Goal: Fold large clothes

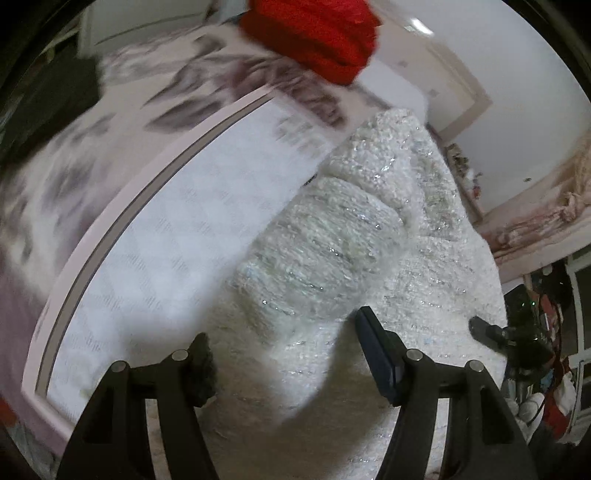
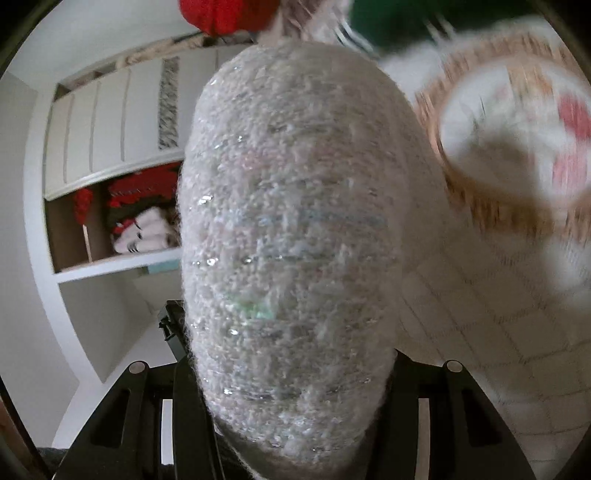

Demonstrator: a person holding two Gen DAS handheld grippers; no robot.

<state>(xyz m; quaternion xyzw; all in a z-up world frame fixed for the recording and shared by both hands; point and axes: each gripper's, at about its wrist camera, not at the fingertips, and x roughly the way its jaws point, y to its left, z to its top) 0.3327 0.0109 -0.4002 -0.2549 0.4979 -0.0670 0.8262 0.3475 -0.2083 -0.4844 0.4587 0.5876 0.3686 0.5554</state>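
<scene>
A fluffy white knit sweater with silver threads (image 1: 369, 236) hangs bunched in front of the mattress. My left gripper (image 1: 284, 350) is open, its fingers on either side of a fold of the sweater. In the right wrist view the same sweater (image 2: 295, 229) fills the middle as a thick roll running up from between the fingers. My right gripper (image 2: 291, 373) is shut on the sweater; its fingertips are hidden by the knit. The right gripper (image 1: 491, 332) also shows at the sweater's right edge in the left wrist view.
A white quilted mattress (image 1: 184, 229) with a patterned pink sheet (image 1: 110, 122) lies to the left. A red knit garment (image 1: 317, 33) sits on the bed. A wicker basket (image 2: 509, 147) of clothes stands to the right. White shelves (image 2: 118, 206) hold folded clothes.
</scene>
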